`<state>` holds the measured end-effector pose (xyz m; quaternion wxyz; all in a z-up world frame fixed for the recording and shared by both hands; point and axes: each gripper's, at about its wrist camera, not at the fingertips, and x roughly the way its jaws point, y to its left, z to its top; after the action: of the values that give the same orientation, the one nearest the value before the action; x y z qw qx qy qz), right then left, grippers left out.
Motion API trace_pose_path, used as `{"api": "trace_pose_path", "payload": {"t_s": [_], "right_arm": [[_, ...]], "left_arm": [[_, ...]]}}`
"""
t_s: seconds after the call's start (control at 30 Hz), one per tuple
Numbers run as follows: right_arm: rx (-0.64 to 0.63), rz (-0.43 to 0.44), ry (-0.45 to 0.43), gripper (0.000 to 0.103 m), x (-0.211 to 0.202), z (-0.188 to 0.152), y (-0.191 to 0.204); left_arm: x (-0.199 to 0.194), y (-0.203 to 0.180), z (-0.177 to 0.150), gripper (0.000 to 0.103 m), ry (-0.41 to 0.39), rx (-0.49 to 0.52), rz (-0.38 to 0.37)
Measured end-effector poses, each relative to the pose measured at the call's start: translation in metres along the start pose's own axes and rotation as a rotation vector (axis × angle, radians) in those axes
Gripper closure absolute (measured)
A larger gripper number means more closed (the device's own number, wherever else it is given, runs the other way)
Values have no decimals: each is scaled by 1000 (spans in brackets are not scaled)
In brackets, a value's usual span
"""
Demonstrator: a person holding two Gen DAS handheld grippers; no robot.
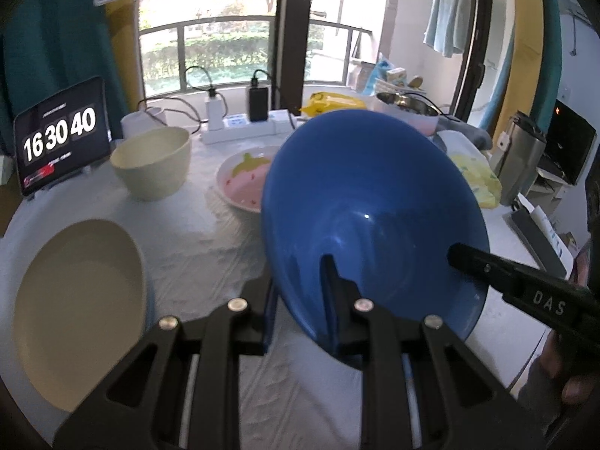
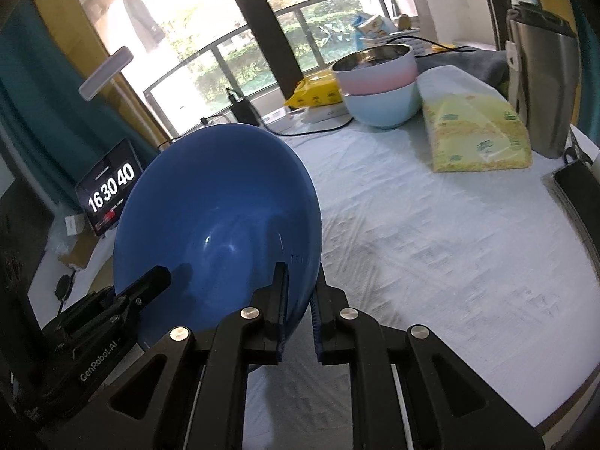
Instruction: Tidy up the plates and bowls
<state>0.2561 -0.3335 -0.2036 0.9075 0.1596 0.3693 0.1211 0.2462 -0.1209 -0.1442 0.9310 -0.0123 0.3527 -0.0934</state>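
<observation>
**Q:** What lies on the table (image 2: 431,247)?

**A:** A white cloth covers it. Above it I carry the blue bowl (image 1: 371,217), tilted and clear of the surface. At my left lies a cream plate (image 1: 75,311); behind it stand a cream bowl (image 1: 152,163) and a strawberry-patterned pink dish (image 1: 243,182). At the far right, a pink bowl is nested in a pale blue bowl (image 2: 382,107).

**Q:** And your tools?

**A:** My left gripper (image 1: 300,292) is clamped narrowly on the blue bowl's near rim, one finger inside, one outside. My right gripper (image 2: 300,296) pinches the rim's opposite side the same way.
</observation>
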Motion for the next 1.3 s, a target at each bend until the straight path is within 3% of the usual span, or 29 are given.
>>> {"api": "trace_pose_path", "payload": {"t_s": [0.4,0.63,1.03,1.3], "right_arm": [[-33,11,75,88,3,-15,37],[-29,12,144,87,15,-20,51],[-28,-53,179,66,13,-13,52],[-45,-45,150,60,5,-9,52]], "left_arm": [[-24,31,-17,81,-8,-40,26],[-26,51,-24,81,28,-67,24],[-28,49,-27,81,75,-58,-68],[-34,46,-26,80,62,-47,-64]]}}
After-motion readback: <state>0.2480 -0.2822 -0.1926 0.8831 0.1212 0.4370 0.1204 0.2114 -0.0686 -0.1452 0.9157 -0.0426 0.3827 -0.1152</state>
